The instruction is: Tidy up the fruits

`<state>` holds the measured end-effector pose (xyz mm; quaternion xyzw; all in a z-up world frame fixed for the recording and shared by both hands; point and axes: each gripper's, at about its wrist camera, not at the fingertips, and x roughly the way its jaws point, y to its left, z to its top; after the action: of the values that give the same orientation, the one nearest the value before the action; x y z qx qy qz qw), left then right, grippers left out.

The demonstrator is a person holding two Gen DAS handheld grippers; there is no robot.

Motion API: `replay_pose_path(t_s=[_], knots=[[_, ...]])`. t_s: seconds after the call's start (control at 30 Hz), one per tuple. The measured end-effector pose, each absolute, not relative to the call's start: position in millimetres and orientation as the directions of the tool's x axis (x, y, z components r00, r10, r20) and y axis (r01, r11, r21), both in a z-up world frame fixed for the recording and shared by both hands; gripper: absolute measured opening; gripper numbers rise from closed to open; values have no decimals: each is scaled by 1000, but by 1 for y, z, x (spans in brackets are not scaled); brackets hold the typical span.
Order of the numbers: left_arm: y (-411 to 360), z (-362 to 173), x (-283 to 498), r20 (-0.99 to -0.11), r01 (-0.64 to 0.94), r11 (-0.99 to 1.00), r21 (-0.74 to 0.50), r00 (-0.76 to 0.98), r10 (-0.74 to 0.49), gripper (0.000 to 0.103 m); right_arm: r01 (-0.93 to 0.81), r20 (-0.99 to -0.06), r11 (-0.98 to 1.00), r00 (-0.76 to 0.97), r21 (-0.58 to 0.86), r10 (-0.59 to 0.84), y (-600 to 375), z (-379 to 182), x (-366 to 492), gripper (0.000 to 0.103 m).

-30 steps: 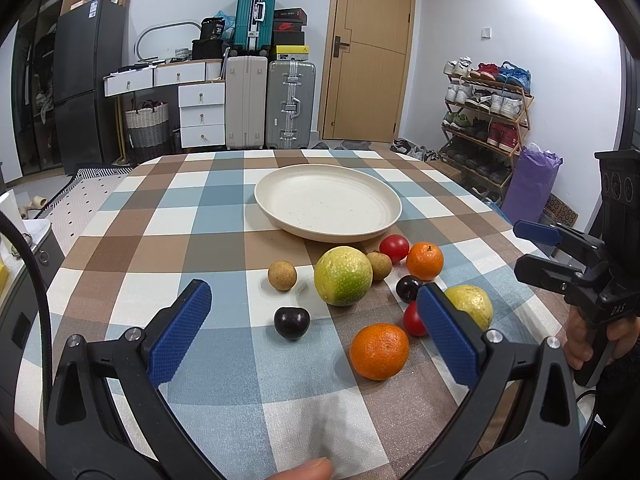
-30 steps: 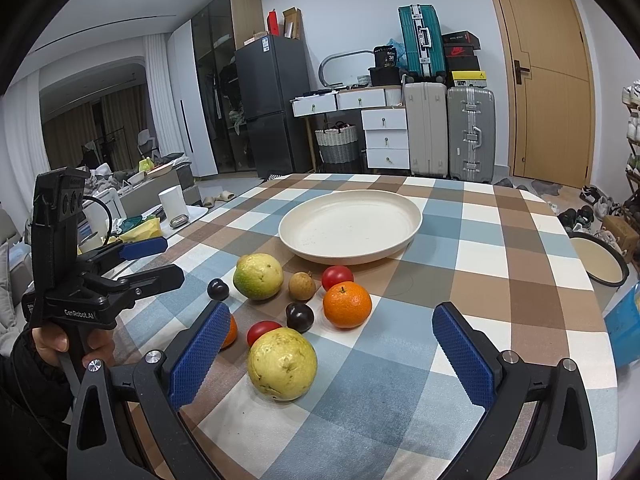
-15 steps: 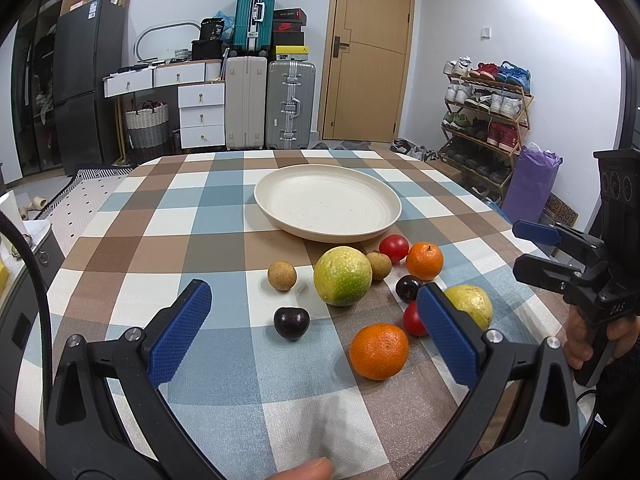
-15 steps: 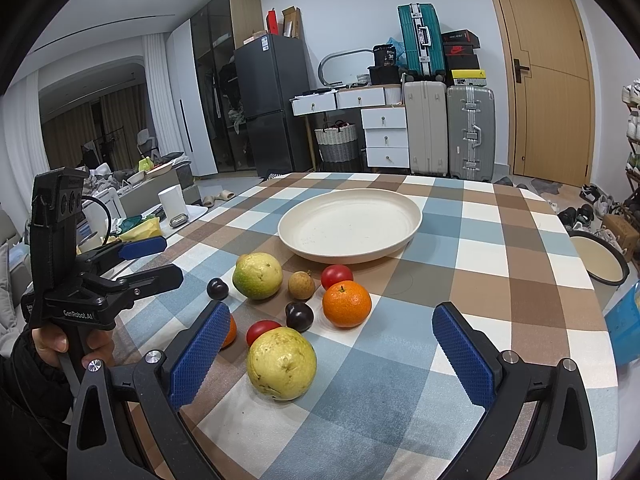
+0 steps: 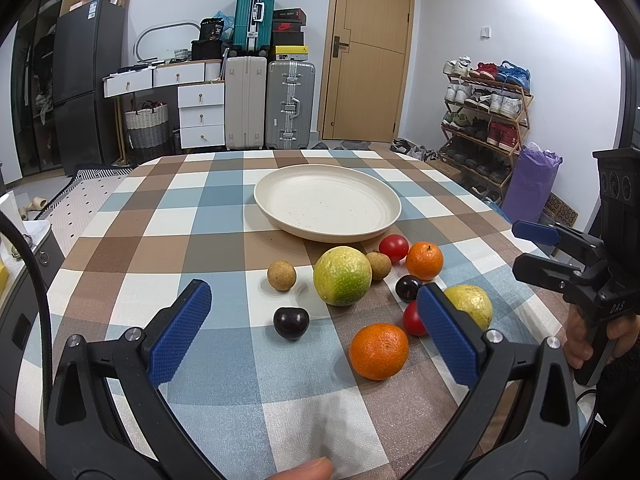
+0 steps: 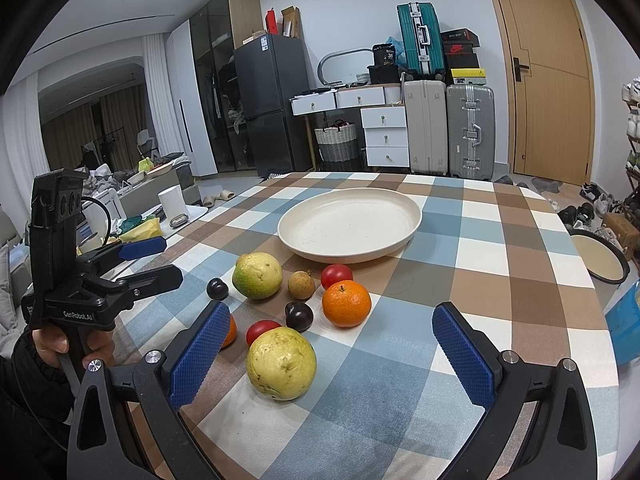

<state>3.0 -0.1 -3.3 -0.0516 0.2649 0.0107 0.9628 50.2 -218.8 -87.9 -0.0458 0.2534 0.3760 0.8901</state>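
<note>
We take the plate [image 5: 327, 204] as our landmark: it sits on the checked surface [image 5: 168, 248] with nothing in it, and every fruit lies in a loose cluster on the side of it nearer us. Closest to its rim are a tomato [image 5: 393, 248] and an orange [image 5: 424, 261], with a small brown fruit [image 5: 379, 265] just beside them, touching the big green-yellow fruit [image 5: 342, 276]. A second brown fruit [image 5: 281, 275] lies apart to that one's left. Farther from the plate come a dark plum [image 5: 408, 288], a second plum [image 5: 291, 322], a second tomato [image 5: 414, 319], a yellow fruit [image 5: 469, 305] and, farthest in the left wrist view, a second orange [image 5: 379, 351]. Our left gripper [image 5: 316, 330] hangs above the near edge of the cluster with its jaws wide apart and nothing between them. Our right gripper [image 6: 332, 354] hangs at the other side, likewise gaping and holding nothing, with the yellow fruit lying between its pads [image 6: 462, 360] in view, without touching either.
</note>
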Motion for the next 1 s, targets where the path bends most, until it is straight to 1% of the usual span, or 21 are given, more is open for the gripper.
replay_pose_path(t_s=[0.8,1.0], knots=[[-1,-4,2,-510,-51,994,-92,860,-3,103,-673,-483,734,614,92,624,-220,-89,46,103],[-1,-4,2,-512,-55,995,-86,859,3,103,-666,-498,742,619,77,607,-220,-88,44,103]])
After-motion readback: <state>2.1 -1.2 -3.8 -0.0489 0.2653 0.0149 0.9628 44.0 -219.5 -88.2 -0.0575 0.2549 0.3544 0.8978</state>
